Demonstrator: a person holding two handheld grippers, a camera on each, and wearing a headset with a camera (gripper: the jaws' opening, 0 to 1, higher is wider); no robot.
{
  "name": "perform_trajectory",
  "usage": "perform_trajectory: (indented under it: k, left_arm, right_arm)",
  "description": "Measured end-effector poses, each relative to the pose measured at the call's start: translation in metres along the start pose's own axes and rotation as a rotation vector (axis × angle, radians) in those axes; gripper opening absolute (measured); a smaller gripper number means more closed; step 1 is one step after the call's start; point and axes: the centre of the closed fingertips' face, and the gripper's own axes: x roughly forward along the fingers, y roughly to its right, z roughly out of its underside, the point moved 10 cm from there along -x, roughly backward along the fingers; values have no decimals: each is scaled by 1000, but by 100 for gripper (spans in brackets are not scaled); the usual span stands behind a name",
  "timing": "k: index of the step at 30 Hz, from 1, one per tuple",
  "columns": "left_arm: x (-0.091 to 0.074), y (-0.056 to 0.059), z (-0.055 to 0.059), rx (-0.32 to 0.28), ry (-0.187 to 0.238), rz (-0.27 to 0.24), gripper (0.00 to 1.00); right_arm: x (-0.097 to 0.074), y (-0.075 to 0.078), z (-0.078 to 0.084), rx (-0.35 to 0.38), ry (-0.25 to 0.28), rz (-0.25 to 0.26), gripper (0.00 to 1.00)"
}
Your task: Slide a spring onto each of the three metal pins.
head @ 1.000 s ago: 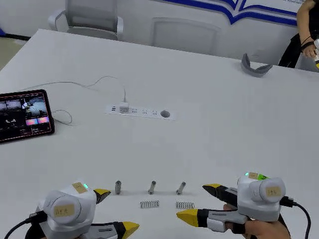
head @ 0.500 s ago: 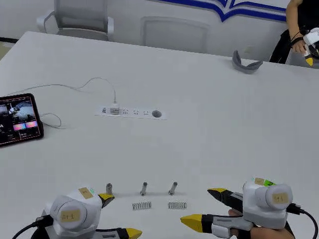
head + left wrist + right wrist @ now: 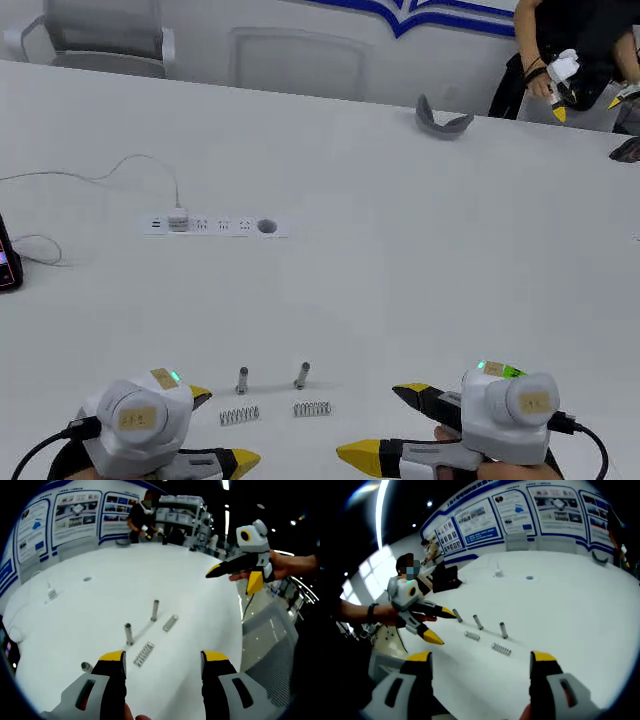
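Note:
Two bare metal pins stand near the table's front edge. Two loose springs lie just in front of them. A third pin stands at the row's left end; I cannot tell whether a spring is on it. My left gripper is open and empty, left of the springs, which lie ahead of its jaws. My right gripper is open and empty to the right, facing the pin row and the springs.
A white power strip with a plugged cable lies mid-table. A tablet sits at the left edge and a grey headband at the far side. A person stands at the back right, with chairs behind the table.
The head camera has swung right, so everything sits further left in the picture. My left gripper's upper fingertip now covers the leftmost pin. Both grippers stay open.

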Motion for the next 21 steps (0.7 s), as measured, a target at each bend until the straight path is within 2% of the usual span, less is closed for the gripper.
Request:
perform_trajectory:
  k: [6, 14, 21]
  left_arm:
    - [14, -5, 1, 22, -36, -2, 57]
    - [33, -11, 9, 26, -91, -7, 48]
    - [47, -19, 11, 22, -110, -33, 38]
  right_arm:
    - [-10, 1, 6, 17, 2, 19, 81]
    - [-23, 0, 13, 38, 16, 38, 81]
    - [-26, 0, 23, 57, 7, 41, 80]
